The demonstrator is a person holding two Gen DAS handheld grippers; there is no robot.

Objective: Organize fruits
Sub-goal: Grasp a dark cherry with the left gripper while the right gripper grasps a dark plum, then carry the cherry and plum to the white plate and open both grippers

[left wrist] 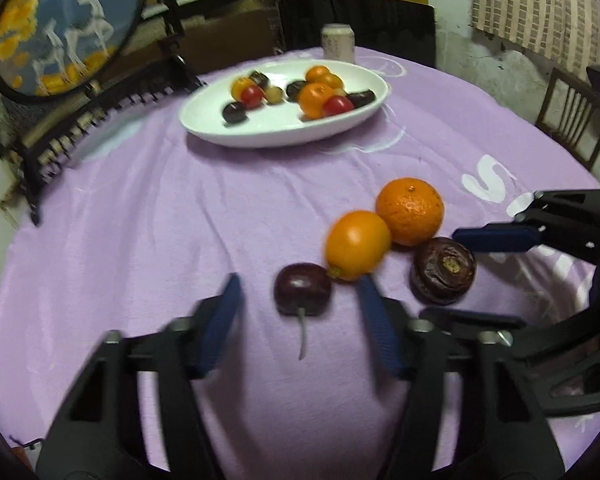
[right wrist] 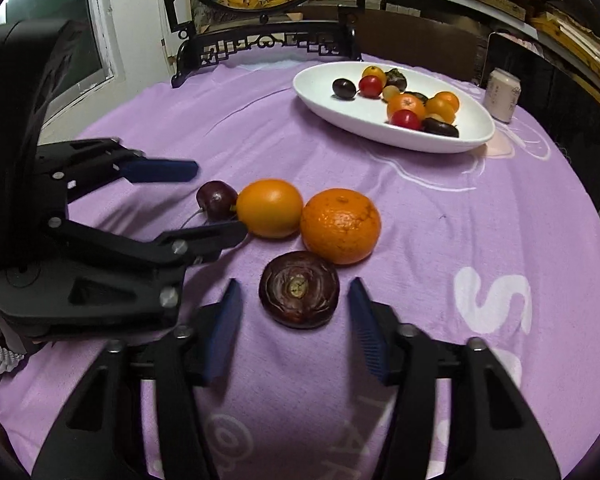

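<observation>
Left wrist view shows the left gripper (left wrist: 298,304) standing narrowly apart around a dark cherry (left wrist: 302,294) — the pads flank it without pressing. Right wrist view has the right gripper (right wrist: 294,300) likewise astride a wrinkled dark purple fruit (right wrist: 299,294), gaps on both sides. Taking the rough orange (right wrist: 341,225) as landmark: the smooth orange fruit (right wrist: 269,208) touches its left side, the cherry lies beyond that, the purple fruit sits just in front. The white dish (right wrist: 320,92) of sorted fruit lies well behind it. Both hands look set for a pickup — next comes closing gently, then lifting toward the dish.
</observation>
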